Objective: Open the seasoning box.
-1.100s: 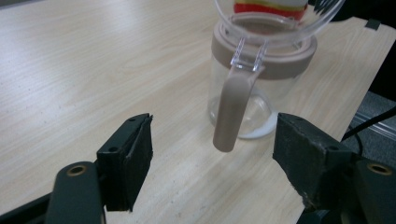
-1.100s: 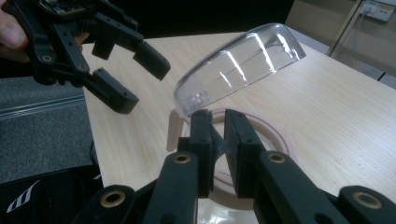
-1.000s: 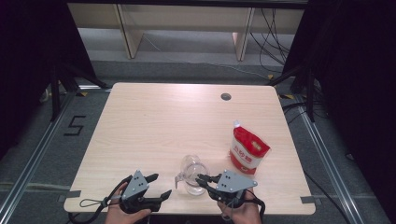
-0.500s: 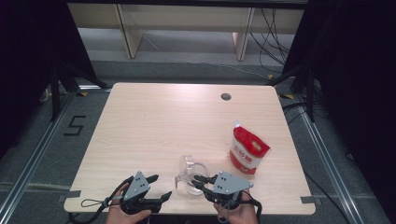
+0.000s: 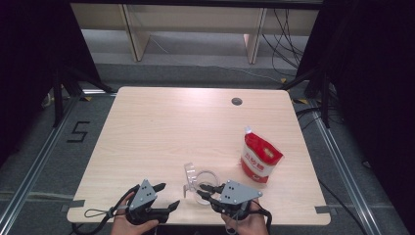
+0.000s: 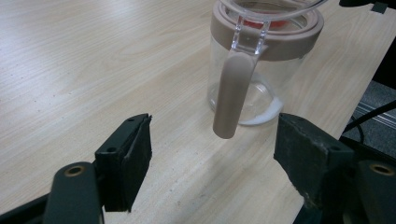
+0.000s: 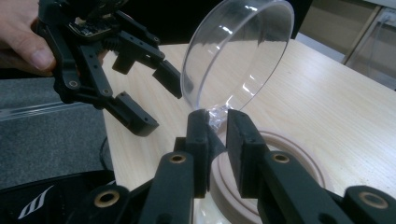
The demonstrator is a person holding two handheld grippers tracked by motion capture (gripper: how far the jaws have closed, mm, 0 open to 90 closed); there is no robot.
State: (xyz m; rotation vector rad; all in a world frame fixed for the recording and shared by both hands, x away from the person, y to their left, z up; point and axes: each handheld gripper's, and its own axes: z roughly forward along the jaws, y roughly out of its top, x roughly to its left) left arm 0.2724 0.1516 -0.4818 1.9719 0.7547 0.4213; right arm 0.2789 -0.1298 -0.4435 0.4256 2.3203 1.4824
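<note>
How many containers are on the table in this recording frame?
2: a clear jar at the near edge between the grippers, its lid open, and a red pouch standing to its right. Nothing seems hidden.

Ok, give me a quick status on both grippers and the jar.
Right gripper shut on clear lid, lid tipped up over jar. Left gripper open, short of jar handle. Red pouch stands apart; nothing in the way.
</note>
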